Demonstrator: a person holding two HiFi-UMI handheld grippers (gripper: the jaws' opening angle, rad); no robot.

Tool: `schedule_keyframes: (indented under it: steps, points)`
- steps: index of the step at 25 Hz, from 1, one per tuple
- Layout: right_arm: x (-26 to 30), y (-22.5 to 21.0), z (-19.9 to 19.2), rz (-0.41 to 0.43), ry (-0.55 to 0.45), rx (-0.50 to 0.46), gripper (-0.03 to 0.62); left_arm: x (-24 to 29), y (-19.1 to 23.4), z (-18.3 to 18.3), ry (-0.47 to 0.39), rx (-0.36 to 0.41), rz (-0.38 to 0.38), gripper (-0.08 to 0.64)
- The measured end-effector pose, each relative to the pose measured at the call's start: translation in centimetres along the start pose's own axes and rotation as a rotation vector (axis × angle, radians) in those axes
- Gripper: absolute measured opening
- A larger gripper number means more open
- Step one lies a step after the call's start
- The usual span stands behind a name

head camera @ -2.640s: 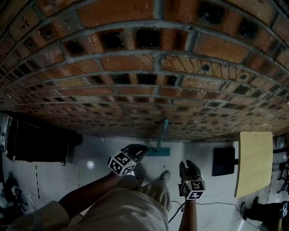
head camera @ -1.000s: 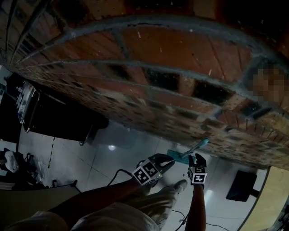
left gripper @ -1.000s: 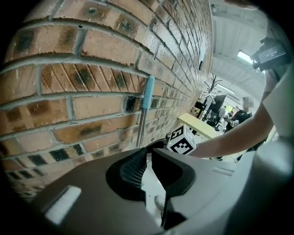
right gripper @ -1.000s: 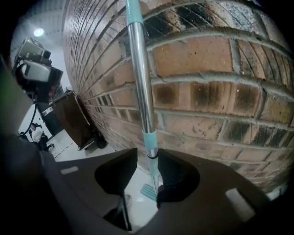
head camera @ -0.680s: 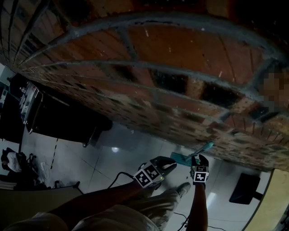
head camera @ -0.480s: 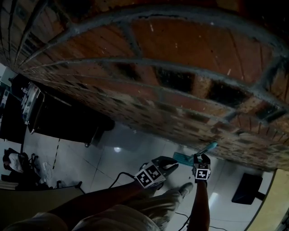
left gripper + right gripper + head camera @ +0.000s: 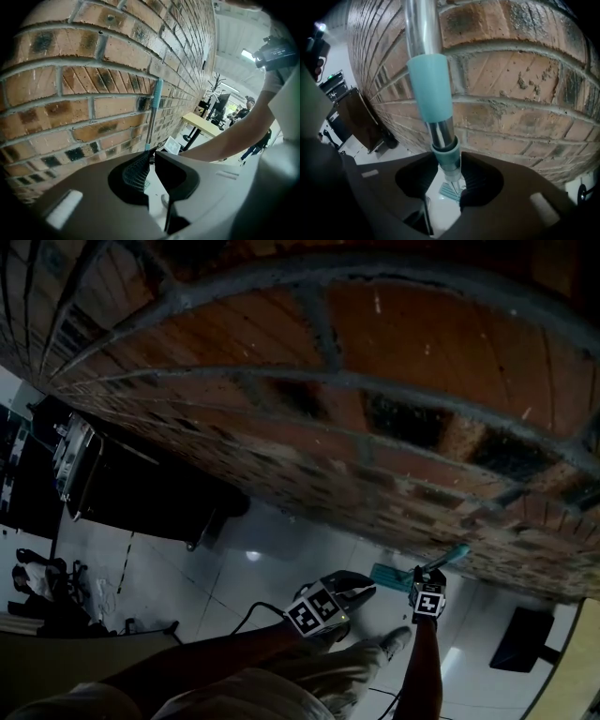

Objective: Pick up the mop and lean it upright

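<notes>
The mop (image 7: 433,89) leans upright against the brick wall (image 7: 511,70), a chrome handle with a pale teal sleeve and collar. Our right hand-held gripper (image 7: 450,180) has just been opening, loose round the handle, which we judge a release. Our left hand-held gripper (image 7: 152,161) stands apart and empty near the wall
</notes>
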State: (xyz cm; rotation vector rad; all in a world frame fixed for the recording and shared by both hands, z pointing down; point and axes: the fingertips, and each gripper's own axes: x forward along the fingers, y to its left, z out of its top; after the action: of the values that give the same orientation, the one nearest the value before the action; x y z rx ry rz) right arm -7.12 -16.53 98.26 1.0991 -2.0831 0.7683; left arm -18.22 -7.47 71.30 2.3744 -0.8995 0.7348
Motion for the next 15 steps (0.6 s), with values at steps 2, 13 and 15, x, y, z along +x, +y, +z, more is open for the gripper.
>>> schedule_keyframes:
  steps: [2,13,15]
  points:
    - [0.2,0.1,0.1,-0.004,-0.007,0.0,0.137,-0.3,0.1,-0.2,0.002,0.002,-0.003,0.055]
    - [-2.1,0.6,-0.7,-0.044,-0.054,0.036,0.13,-1.3,-0.2,-0.7,-0.001,0.02,-0.023,0.055]
    - [-2.9,1.3,-0.7,-0.033,-0.059,0.041,0.129,-1.7,-0.4,-0.9,0.001,0.022,-0.025,0.055]
